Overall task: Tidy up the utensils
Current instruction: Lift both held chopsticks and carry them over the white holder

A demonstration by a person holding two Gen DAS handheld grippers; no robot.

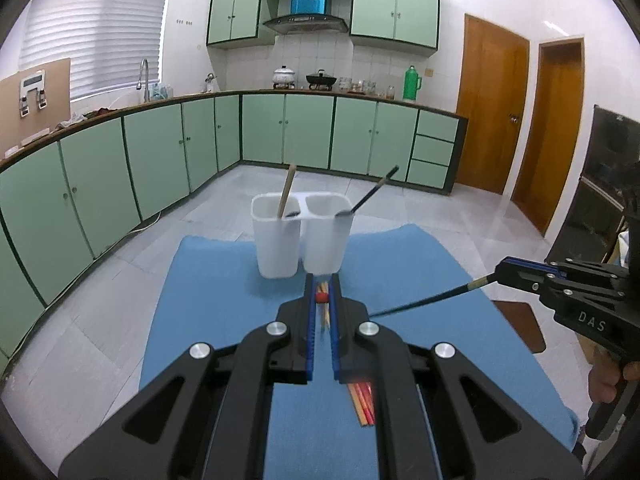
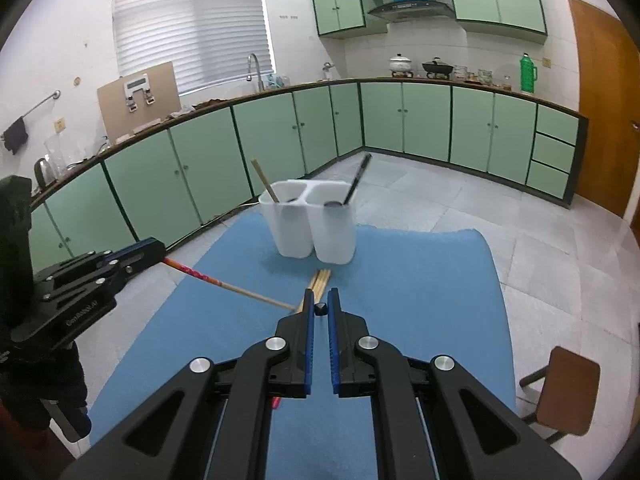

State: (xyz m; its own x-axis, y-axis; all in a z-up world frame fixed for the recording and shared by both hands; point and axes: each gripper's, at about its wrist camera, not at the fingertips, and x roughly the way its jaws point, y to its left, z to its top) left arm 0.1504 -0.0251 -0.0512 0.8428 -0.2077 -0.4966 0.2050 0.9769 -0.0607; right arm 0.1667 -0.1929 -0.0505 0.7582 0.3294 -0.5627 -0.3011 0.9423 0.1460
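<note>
The worktop (image 1: pixel 208 280) is covered with a blue, slightly napped cloth and stands in a kitchen with a pale grey tiled floor (image 1: pixel 100 312), white wall tiles and an L-shaped run of mint-green base cabinets (image 2: pixel 272 140) with dark trim; matching wall cabinets flank a range hood (image 1: pixel 305 22), and two brown wooden doors (image 1: pixel 490 104) close the right side. Near the far edge of the cloth stands a white, translucent plastic utensil holder (image 1: pixel 300 236) with two rounded compartments: the left one contains a pale wooden chopstick (image 1: pixel 286 190), the right one a black chopstick (image 1: pixel 370 194), both leaning. A bundle of loose wooden chopsticks (image 2: pixel 320 280) lies flat on the cloth just in front of the holder. The left gripper (image 1: pixel 322 298) has black arms and blue ribbed pads; its jaws are clamped narrow on a red-topped wooden chopstick (image 2: pixel 224 284), which slopes down toward the cloth. The right gripper (image 2: pixel 320 308), of the same construction, is clamped narrow on a slender black chopstick (image 1: pixel 424 302), also angled down across the cloth. A brown chair (image 2: pixel 568 388) stands beside the worktop.
</note>
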